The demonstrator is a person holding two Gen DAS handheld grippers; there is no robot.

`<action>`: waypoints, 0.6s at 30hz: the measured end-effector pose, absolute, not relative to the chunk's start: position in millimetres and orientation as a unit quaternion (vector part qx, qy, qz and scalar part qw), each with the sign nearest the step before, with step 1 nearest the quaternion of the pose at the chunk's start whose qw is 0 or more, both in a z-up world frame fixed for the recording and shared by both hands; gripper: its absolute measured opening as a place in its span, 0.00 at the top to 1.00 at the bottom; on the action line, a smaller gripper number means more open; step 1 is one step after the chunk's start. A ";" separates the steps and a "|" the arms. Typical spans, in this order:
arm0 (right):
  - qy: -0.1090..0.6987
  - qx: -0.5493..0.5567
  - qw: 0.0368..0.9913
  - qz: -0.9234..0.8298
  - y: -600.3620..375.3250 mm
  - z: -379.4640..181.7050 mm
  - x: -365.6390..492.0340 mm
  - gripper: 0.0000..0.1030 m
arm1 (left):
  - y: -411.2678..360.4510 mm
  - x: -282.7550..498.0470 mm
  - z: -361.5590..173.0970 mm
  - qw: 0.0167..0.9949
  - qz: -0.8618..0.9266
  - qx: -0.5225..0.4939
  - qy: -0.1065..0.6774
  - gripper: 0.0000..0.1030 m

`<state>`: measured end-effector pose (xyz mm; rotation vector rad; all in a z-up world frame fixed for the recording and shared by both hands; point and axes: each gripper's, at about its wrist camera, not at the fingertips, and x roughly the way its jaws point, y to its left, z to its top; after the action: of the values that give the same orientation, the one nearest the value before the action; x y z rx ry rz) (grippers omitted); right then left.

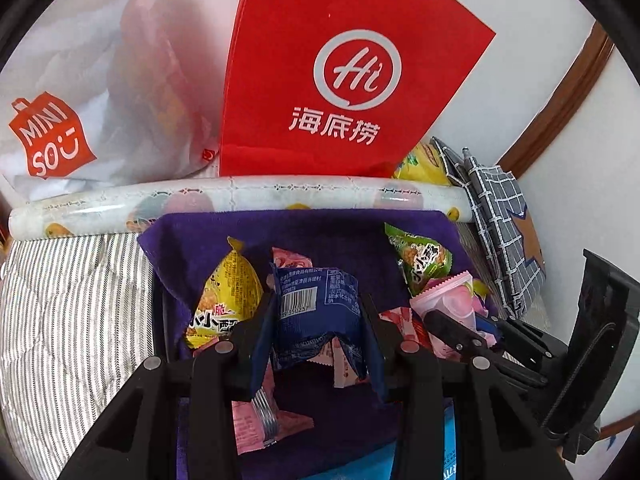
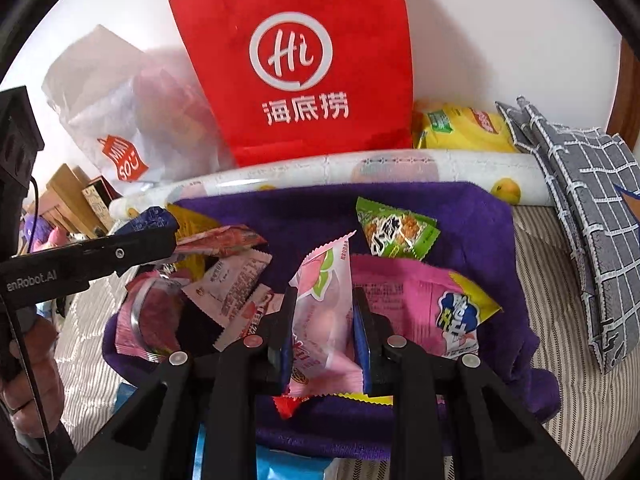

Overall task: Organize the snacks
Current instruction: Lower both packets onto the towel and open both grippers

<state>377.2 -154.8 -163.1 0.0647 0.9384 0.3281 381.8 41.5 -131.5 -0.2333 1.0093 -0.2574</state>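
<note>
My left gripper is shut on a blue snack packet with a barcode, held above the purple cloth. A yellow packet lies to its left and a green packet to its right. My right gripper is shut on a pale pink peach packet over the same cloth. A bright pink packet lies to its right, a green packet behind it, and pink-and-white packets to its left. The left gripper shows at the left of the right wrist view.
A red paper bag and a white Miniso bag stand against the wall. A rolled printed sheet lies behind the cloth. A grey checked cloth and a yellow chip bag are at the back right. Striped bedding lies underneath.
</note>
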 end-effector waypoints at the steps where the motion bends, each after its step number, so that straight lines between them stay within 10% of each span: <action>1: 0.451 0.031 0.878 0.157 -154.7 -164.5 377.6 0.75 | 41.7 382.2 -132.5 0.860 -0.122 -0.111 0.484 0.63; 18: 0.440 0.021 0.887 0.139 -157.3 -165.3 377.8 0.71 | 43.2 389.0 -145.6 0.847 -0.099 -0.105 0.512 0.59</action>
<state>377.8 -157.3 -165.3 0.0446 0.9151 0.2894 389.0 43.2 -145.6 -0.2218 1.0804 -0.2095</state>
